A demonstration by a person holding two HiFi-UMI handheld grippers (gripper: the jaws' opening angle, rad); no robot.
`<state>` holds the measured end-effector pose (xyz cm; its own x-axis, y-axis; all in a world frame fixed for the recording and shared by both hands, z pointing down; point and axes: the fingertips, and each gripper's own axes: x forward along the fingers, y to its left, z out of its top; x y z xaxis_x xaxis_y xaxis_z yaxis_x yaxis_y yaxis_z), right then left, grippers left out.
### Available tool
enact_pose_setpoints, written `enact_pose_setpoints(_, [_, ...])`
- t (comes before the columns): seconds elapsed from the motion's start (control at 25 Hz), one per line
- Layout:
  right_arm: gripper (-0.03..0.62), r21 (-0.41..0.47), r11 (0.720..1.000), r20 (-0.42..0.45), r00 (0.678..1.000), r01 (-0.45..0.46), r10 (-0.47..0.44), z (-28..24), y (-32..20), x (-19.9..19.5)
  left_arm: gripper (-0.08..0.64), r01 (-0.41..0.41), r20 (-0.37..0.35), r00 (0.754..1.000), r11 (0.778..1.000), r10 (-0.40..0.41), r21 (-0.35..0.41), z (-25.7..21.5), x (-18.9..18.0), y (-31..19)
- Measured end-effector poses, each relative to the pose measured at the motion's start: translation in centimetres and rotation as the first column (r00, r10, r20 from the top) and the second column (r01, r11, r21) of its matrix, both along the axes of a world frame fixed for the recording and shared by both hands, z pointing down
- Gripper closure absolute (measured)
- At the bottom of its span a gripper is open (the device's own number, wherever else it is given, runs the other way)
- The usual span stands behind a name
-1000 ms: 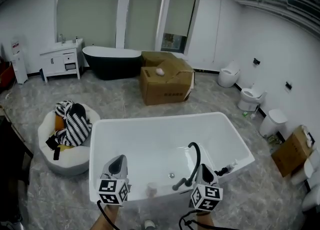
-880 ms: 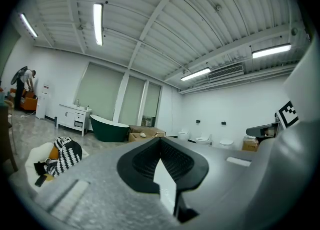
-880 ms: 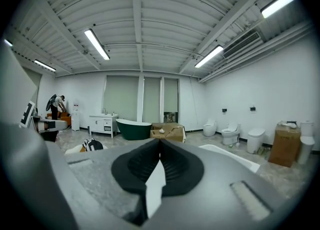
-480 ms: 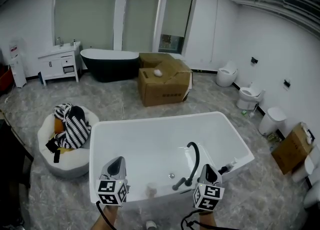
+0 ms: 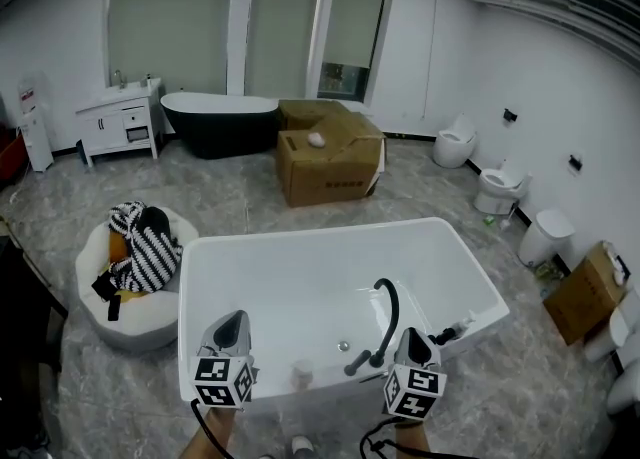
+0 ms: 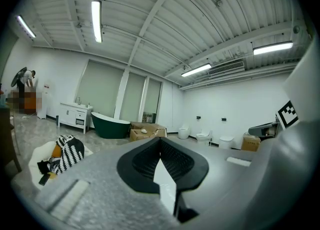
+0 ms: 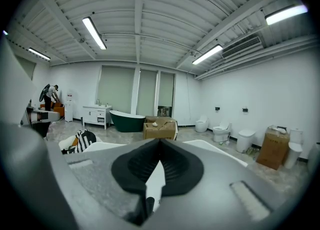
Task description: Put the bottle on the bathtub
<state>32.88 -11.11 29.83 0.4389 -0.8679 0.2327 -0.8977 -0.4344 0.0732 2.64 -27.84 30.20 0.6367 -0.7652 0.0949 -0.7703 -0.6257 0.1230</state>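
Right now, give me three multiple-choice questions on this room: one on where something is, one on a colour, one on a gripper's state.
1. In the head view, the box stands: A left of the dark tub, B right of it, C on top of it.
2. The faucet is: A chrome, B gold, C black.
3. The right gripper is: A shut and empty, B open, C shut on a thing.
Answers: B, the box sits just to the tub's right; C, its curved neck is black; A, the jaws meet with nothing between them.
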Motion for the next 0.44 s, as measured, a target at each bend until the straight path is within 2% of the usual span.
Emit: enact_pose_setpoints(0.44, [0.591, -0.037, 0.999, -0.008, 1.0, -0.003, 0.003, 0.9, 1.1, -0.5, 0.552, 0.001, -0.009, 1.0, 1.0, -0.002, -0.031, 1.1, 0.0, 0.9])
